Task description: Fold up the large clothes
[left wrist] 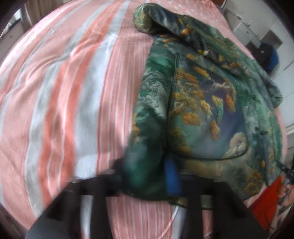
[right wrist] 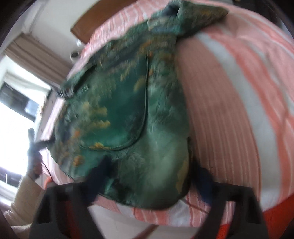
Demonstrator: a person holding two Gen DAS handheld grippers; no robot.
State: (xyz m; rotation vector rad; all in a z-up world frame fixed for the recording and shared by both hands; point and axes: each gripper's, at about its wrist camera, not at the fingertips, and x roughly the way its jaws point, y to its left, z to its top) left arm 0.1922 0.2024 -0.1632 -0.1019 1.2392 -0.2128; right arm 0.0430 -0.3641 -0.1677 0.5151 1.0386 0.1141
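both tongs, left gripper (left wrist: pixel 145 176) and right gripper (right wrist: pixel 148 171), pinch the green jacket (left wrist: pixel 202 103) hem, lower frame; next, fold it upward.

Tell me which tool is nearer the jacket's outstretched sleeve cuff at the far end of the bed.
Neither, clearly. The left tool and right tool both sit at the jacket hem, opposite corners, far from the sleeve cuff.

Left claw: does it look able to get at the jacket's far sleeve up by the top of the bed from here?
Probably not directly. The left claw sits at the jacket's near hem with fabric between its fingers, and the whole garment lies between it and the far sleeve. Nothing else blocks the striped bedspread.
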